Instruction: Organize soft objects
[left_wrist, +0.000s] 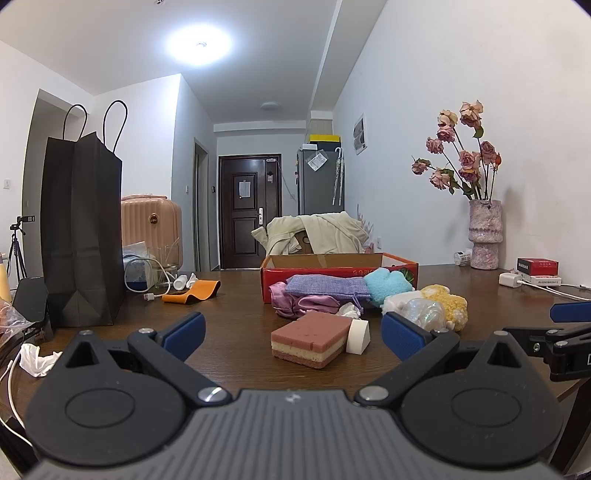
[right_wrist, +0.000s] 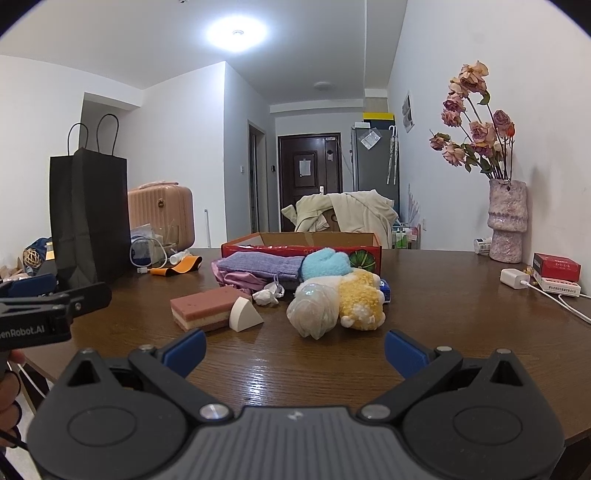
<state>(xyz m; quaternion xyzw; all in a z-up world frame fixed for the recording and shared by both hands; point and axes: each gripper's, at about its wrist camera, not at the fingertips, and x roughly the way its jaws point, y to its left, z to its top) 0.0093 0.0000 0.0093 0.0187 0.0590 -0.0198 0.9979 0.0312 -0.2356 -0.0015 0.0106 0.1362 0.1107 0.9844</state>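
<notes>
Grippers idle over the table (left_wrist: 236, 325), nothing yet lifted: I held both low at the near edge, each with its fingers spread wide and empty. Ahead of my left gripper (left_wrist: 293, 334), almost squarely between its fingers though short of them, lay the sponge (left_wrist: 308, 343), with the white wedge (left_wrist: 357, 335) touching its right end. Ahead of my right gripper (right_wrist: 295, 349) and just beyond its fingertips sat the clear bag (right_wrist: 314, 308), pressed against the yellow plush (right_wrist: 364, 304) on its right. Farther on, past both sets of fingers, the purple pouch (left_wrist: 325, 286), pink cloth (left_wrist: 295, 304) and blue plush (left_wrist: 388, 284) were heaped against the front wall of the red box (left_wrist: 338, 271), whose open top looked empty from where I watched.

By my reading, sorting had not begun and this was the approach to a first pick. The sponge seemed the natural start for the left side: push forward until the fingers straddled it, close gently, since it should squash, then carry it over the box wall. The wedge leaning on it might shift when the sponge went.
</notes>
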